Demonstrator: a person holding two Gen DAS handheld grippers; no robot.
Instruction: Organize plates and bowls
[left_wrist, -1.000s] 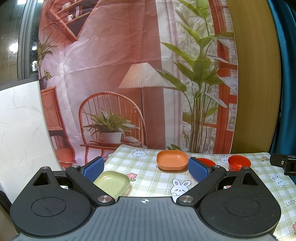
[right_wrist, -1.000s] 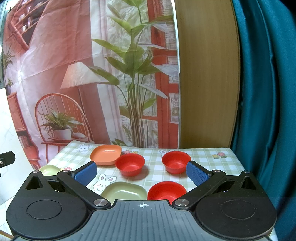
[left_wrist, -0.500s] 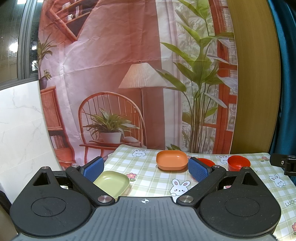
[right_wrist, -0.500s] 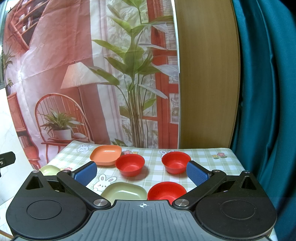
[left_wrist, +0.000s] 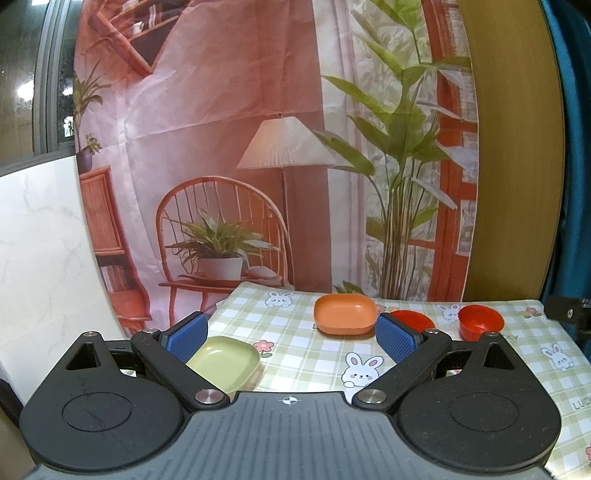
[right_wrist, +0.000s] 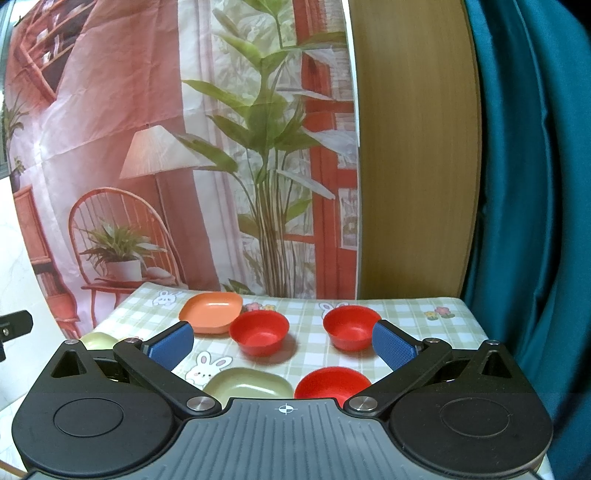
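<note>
Dishes untouched, both grippers waiting

Nothing has shifted over the last second: we hold the left gripper (left_wrist: 293, 338) and right gripper (right_wrist: 282, 345) with fingers spread, empty, above the surface (right_wrist: 306, 354); red bowls (right_wrist: 259, 331) and plates (right_wrist: 212, 312) lie scattered, unsorted.

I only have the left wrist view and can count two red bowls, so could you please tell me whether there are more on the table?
Observer: Yes, the right wrist view shows three. The third red bowl sits nearest that camera, in front of the left red bowl and the right red bowl.
Operator: Thank you. Is anything beside that third one?
Observer: A second green plate lies close on its left. I cannot tell whether they touch.
Operator: And is the right tool holding anything?
Observer: No, the right tool is open and empty.
</note>
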